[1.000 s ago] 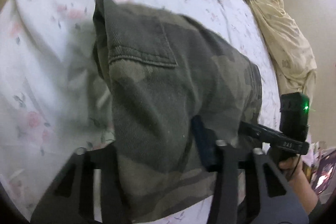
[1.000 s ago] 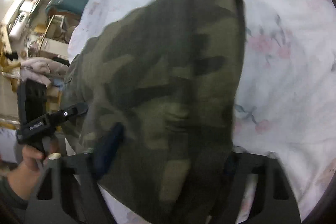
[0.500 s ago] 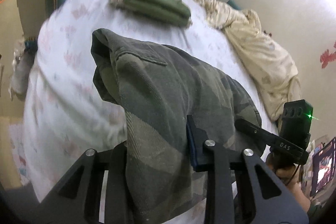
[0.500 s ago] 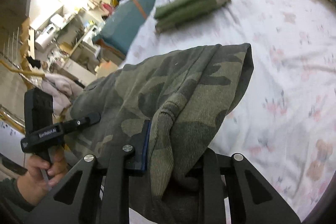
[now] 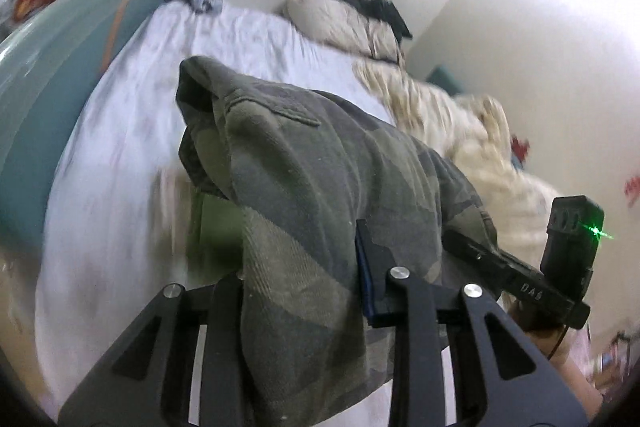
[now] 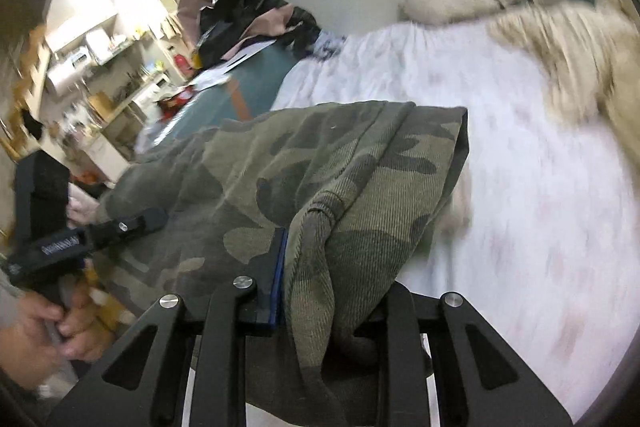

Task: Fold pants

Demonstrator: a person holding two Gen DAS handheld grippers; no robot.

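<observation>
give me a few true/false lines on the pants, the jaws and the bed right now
1. Both grippers clamp the camo pants. True: left gripper and right gripper each pinch fabric.
2. The pants lie flat on the bed. False: they hang lifted from the jaws.
3. A cream blanket is bunched on the bed. True.
4. The bed sheet is plain blue. False: it is white with faint pink marks.

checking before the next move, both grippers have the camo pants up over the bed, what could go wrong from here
1. Each gripper, left and right, pinches a thick bunch of the pants; a layer might slip out.
2. The free end droops unevenly, so the fold may land crooked on the bed.
3. The blanket lies close and could catch the cloth.
</observation>
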